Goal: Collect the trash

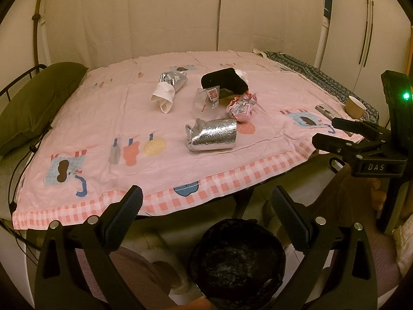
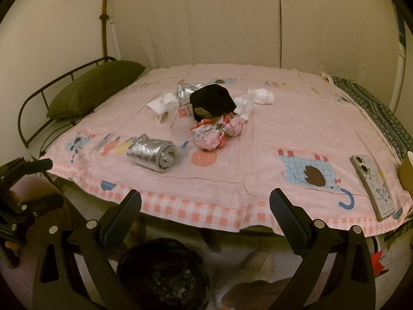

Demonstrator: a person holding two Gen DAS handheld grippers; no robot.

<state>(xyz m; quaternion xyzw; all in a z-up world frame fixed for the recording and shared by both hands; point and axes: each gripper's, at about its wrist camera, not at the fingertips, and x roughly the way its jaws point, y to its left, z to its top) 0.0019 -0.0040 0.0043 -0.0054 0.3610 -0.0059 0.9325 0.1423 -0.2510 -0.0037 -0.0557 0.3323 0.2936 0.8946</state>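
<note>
I am just starting. My left tongs [image 1: 206, 206] and right tongs [image 2: 205, 206] are wide open and hold nothing. The trash lies on the bed [image 2: 258, 139]. The nearest is the silver roll [image 2: 152, 153]. I should grab it, then drop it in the black bin [image 1: 237, 261] below.

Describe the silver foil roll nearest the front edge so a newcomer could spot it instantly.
Start at the pink cloth covering the table, with its checked border along the front. Between that border and the central heap of litter, the silver foil roll lies on its side, alone. Unlike the other silver foil piece, which touches white paper farther back, nothing touches this one.
</note>
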